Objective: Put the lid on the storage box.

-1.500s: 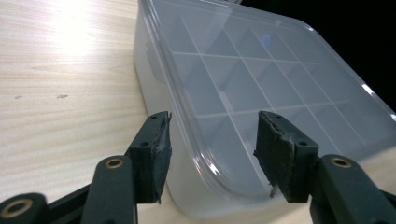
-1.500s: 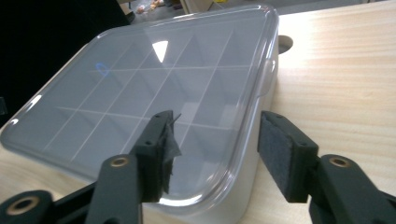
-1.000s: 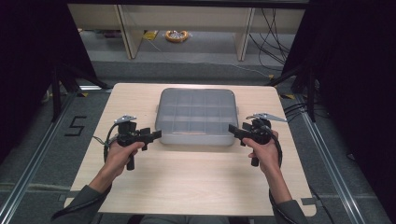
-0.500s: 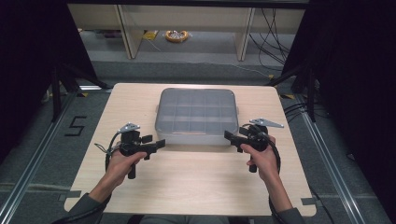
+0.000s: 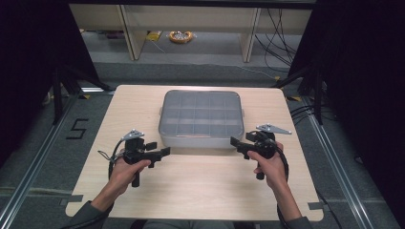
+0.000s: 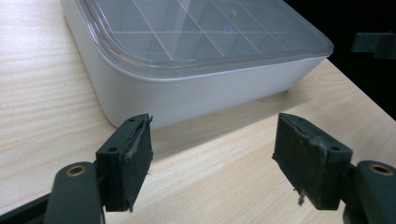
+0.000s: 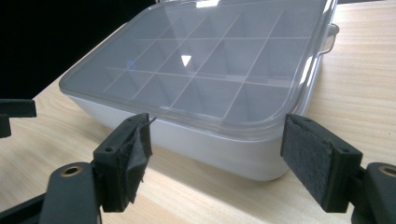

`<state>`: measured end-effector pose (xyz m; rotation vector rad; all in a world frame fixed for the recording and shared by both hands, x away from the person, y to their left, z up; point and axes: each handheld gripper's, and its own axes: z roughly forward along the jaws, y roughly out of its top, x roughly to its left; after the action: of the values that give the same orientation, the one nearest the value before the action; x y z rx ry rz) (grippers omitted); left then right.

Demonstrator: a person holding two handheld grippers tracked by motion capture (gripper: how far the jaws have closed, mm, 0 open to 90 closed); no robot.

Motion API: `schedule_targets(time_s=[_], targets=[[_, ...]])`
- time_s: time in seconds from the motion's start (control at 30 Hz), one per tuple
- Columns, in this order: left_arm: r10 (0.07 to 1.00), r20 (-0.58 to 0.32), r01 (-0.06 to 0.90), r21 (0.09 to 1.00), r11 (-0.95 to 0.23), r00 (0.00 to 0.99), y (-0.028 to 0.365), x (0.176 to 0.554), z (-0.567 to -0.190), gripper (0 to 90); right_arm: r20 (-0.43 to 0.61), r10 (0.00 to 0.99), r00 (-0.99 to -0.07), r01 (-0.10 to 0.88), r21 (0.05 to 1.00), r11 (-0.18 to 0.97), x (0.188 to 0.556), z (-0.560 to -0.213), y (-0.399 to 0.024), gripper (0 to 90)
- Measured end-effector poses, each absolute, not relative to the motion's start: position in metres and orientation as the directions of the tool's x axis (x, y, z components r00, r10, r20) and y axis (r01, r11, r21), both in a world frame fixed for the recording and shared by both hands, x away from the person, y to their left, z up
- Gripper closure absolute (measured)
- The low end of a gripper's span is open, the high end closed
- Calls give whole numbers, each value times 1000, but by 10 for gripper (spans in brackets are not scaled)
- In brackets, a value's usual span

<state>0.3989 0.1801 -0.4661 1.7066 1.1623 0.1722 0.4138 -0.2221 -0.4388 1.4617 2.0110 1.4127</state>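
Jaws of each hand-held gripper [image 5: 165, 152] [image 5: 235, 142] gape empty beside the box [image 5: 200, 117].

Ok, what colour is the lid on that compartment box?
The lid is clear, see-through plastic over a white box; the right gripper view shows it best.

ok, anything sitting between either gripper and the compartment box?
Nothing visible. The left gripper and right gripper flank the near corners of the lidded compartment box, jaws open and empty, the left's just opened further. In both gripper views there is bare wooden table between the pads and the box wall.
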Motion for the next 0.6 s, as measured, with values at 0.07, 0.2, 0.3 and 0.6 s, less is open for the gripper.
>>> schedule_targets(time_s=[0.07, 0.2, 0.3, 0.6], targets=[[755, -393, 615, 789, -18, 525, 180, 397, -468, 267, 335, 836, -435, 595, 803, -12, 410, -437, -220, 256], [750, -392, 611, 791, -22, 533, 183, 392, -470, 261, 303, 835, -460, 570, 821, 16, 411, -440, -222, 254], [754, -381, 609, 792, -33, 536, 184, 386, -473, 256, 330, 837, -437, 599, 801, -3, 407, -440, -219, 249], [746, -384, 614, 788, -42, 544, 188, 374, -479, 246, 302, 843, -445, 592, 806, 24, 403, -446, -219, 204]])
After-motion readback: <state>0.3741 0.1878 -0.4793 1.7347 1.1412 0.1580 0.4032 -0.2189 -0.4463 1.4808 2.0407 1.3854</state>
